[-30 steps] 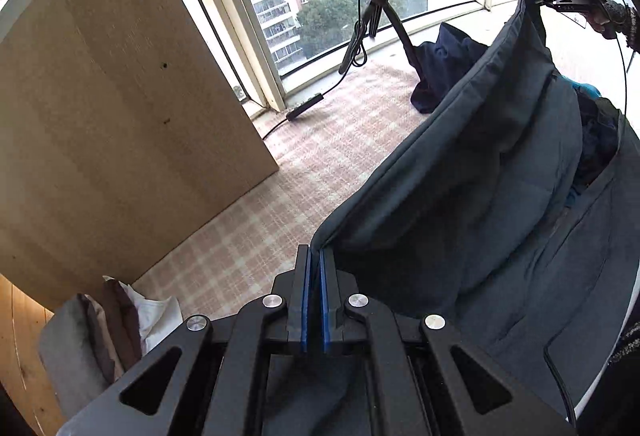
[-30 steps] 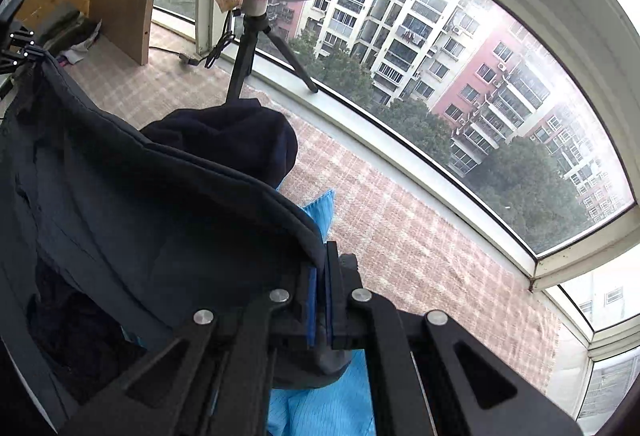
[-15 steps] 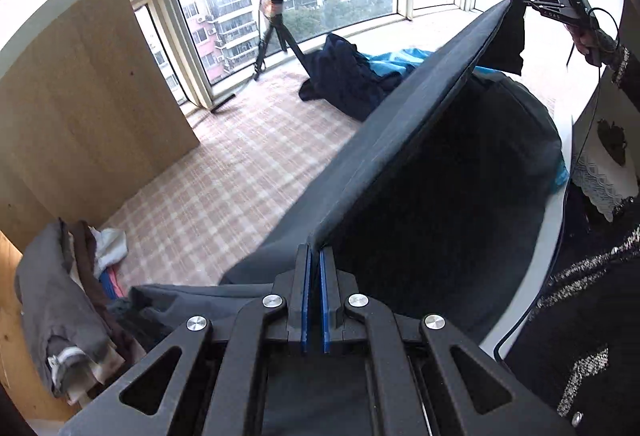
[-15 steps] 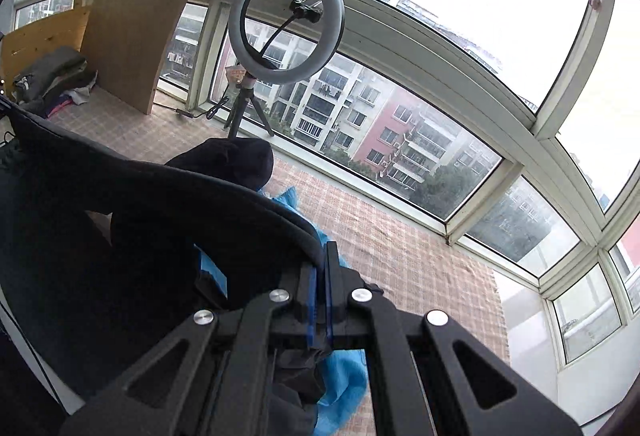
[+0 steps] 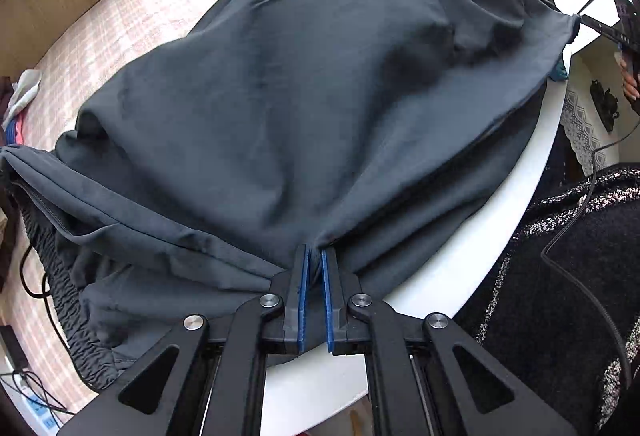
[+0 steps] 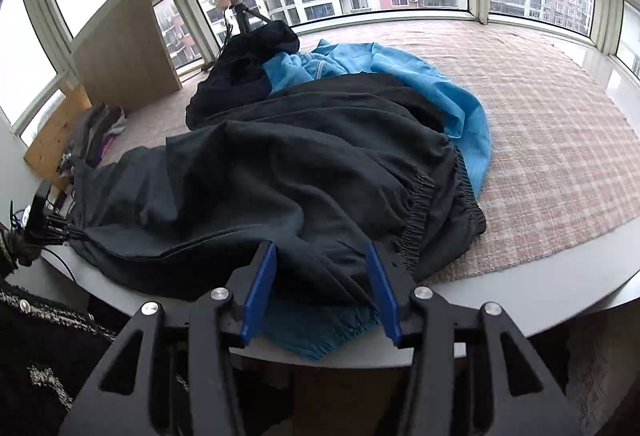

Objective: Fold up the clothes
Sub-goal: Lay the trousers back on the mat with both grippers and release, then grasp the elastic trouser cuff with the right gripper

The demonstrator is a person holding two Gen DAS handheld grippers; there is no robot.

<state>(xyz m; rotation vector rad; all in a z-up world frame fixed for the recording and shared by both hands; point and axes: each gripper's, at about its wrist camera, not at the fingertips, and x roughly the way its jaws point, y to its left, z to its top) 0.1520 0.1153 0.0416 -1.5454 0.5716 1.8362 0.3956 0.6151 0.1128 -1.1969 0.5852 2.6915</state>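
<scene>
Dark grey trousers [image 5: 304, 108] lay spread on the white table [image 5: 480, 260], long axis running left–right between the two claws. Left gripper [image 5: 314, 256] sat at the near hem, jaws almost closed, pinching a fold of cloth. Right gripper [image 6: 320, 256] stood wide apart over the elastic waistband [image 6: 416, 220] end — gripping nothing, fabric between its pads.
</scene>
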